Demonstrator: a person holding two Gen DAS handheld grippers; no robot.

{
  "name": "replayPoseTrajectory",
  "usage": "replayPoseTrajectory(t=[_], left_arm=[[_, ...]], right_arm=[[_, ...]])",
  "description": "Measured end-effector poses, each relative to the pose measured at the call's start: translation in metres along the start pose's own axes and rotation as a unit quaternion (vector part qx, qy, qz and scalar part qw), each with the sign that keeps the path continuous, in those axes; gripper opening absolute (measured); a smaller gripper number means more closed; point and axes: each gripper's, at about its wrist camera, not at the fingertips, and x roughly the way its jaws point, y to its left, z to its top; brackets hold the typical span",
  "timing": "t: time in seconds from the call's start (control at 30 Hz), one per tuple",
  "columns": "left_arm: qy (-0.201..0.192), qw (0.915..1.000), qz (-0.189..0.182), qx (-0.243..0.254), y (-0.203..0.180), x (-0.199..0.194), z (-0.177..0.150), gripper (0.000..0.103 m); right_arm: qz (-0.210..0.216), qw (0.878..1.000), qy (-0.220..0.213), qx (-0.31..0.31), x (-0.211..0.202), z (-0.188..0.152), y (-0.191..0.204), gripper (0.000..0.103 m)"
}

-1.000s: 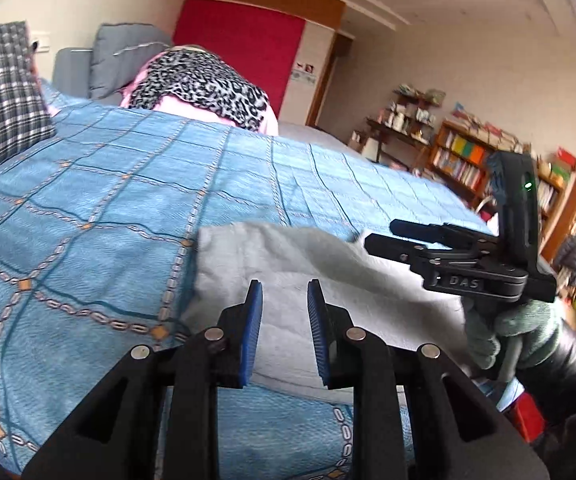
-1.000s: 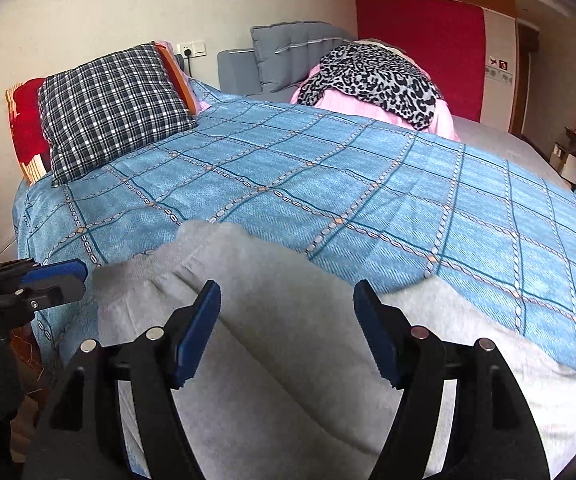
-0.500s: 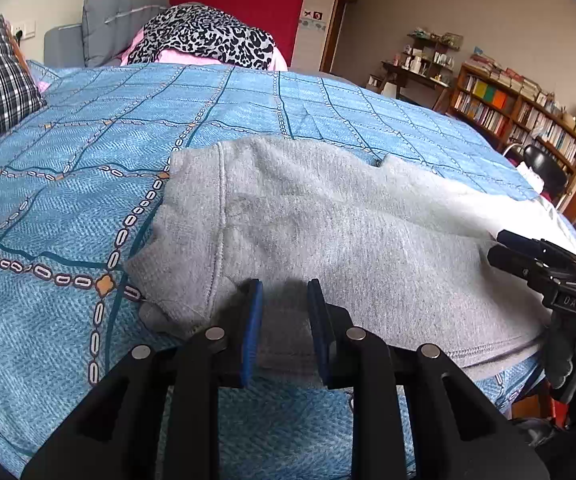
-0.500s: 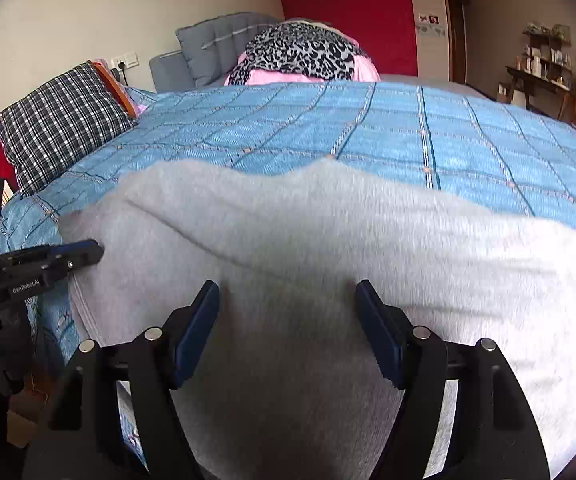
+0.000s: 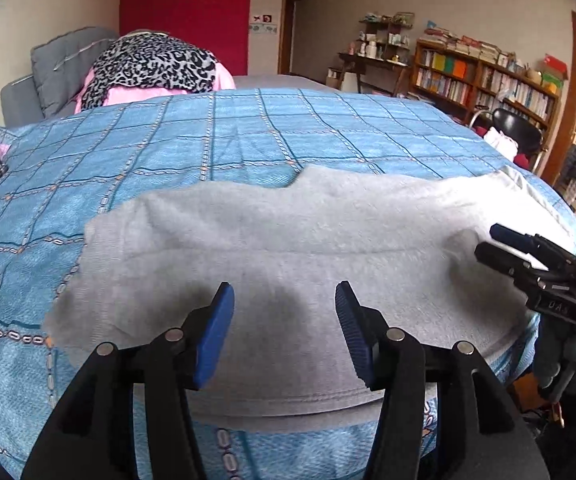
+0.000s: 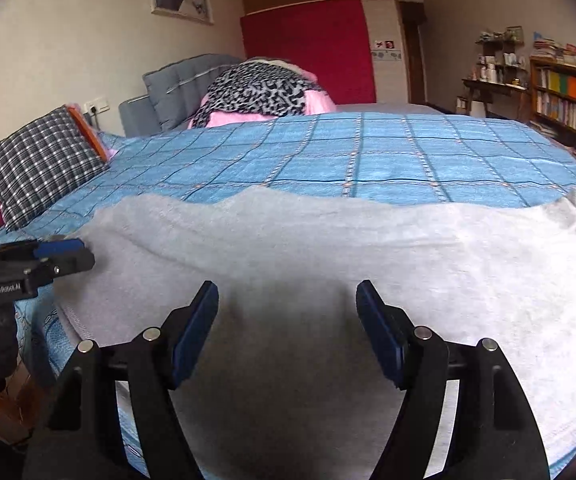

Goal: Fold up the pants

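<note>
While the grey pants lie stretched sideways along the near edge of the bed, on the blue checked bedspread, I have both tools hanging just over them and nothing gripped. My left tool has its jaws opening, with only bare cloth showing in the gap and neither pad pressing on it. My right tool stands spread wide over the middle of the fabric, equally empty.

As I judge it, the pants are already laid double or nearly so, and the step in hand is to take a fresh hold for the next fold. To do that well, I would bring each tool down onto the near hem rather than the flat middle, because a pad pushed into the open cloth will only bunch it. One finger should slide under the edge, the other come down on top, so that every layer is caught together; if I pinch only the top layer, the fold will split apart as I lift.

I would also set the two grips well apart and level with each other, so the edge rises straight. The far edge shows a small step where the layers seem not quite aligned, which I should watch when I carry the fold across. The soft fleece will likely sag between my tools, so a low, even lift suits it best.
</note>
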Motion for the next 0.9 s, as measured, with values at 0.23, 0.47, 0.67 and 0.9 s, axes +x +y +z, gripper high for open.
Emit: replayPoseTrajectory(t=[0.23,0.47,0.67,0.9], left_arm=[[0.019,0.998,0.017,0.058,-0.033,0.034,-0.013,0.071],[0.02,0.9981,0.015,0.056,-0.038,0.03,-0.005,0.071],[0.011,0.9955,-0.033,0.088,-0.057,0.007,-0.007,0.074],[0.025,0.9918,-0.022,0.123,-0.072,-0.006,-0.022,0.075]], right_arm=[[-0.102,0.987,-0.033,0.123,-0.065,-0.031,-0.098,0.073],[-0.19,0.951,-0.083,0.23,-0.125,-0.064,-0.181,0.073],[-0.224,0.932,-0.09,0.27,-0.13,-0.08,-0.207,0.066],[-0.217,0.932,-0.11,0.27,-0.131,-0.077,-0.216,0.058]])
